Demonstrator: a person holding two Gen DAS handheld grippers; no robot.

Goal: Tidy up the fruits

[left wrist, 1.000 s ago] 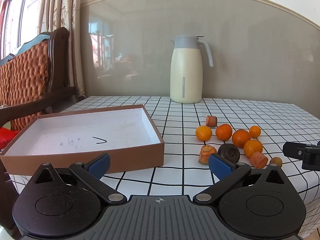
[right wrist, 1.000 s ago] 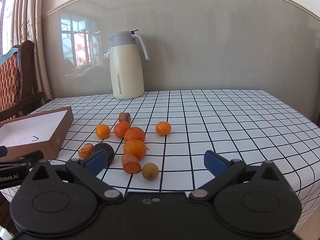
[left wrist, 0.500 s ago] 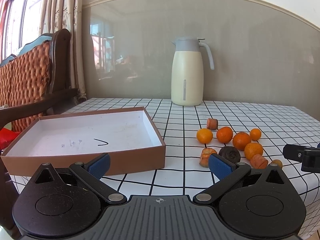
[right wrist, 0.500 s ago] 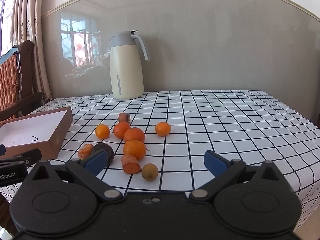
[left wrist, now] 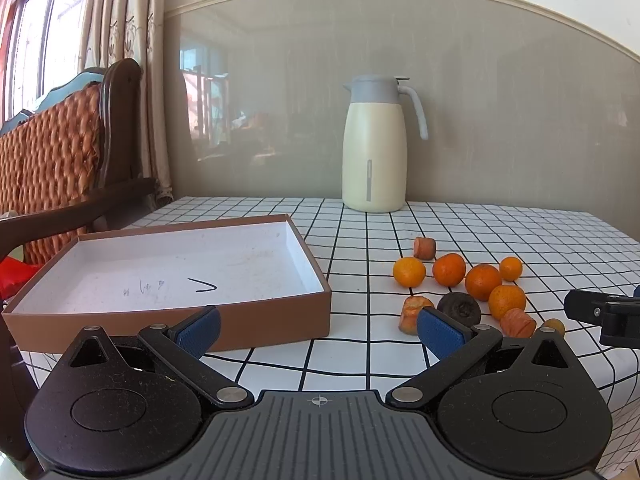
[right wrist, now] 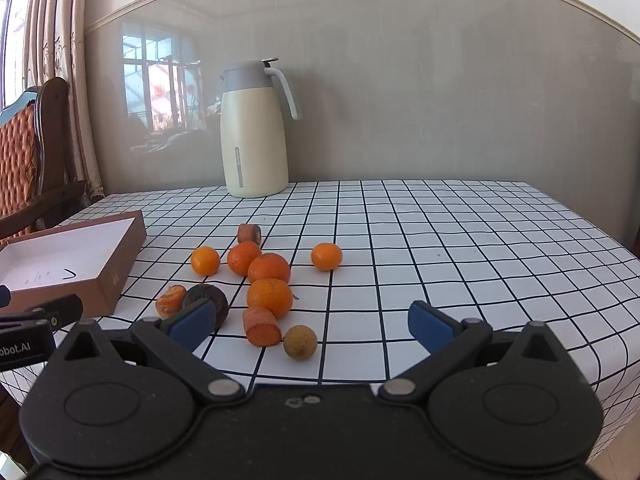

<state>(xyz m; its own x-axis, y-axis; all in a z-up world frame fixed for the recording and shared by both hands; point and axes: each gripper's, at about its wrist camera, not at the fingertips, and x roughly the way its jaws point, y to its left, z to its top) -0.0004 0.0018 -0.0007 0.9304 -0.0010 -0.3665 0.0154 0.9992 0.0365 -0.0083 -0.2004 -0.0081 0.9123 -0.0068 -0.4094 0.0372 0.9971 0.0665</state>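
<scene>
A shallow brown box with a white inside lies on the checked tablecloth, also seen at the left in the right wrist view as the box. Right of it sits a cluster of several oranges, carrot pieces, a dark round fruit and a small tan fruit. My left gripper hangs open near the table's front edge, between the box and the fruit. My right gripper is open too, just in front of the cluster, holding nothing.
A cream jug with a grey lid stands at the back by the wall. A wooden chair with a woven orange back is left of the table. The cloth to the right of the fruit is bare.
Both grippers have drifted slightly; the fruit and box sit a little lower in the left wrist view. Nothing was taken hold of or moved on the table.
</scene>
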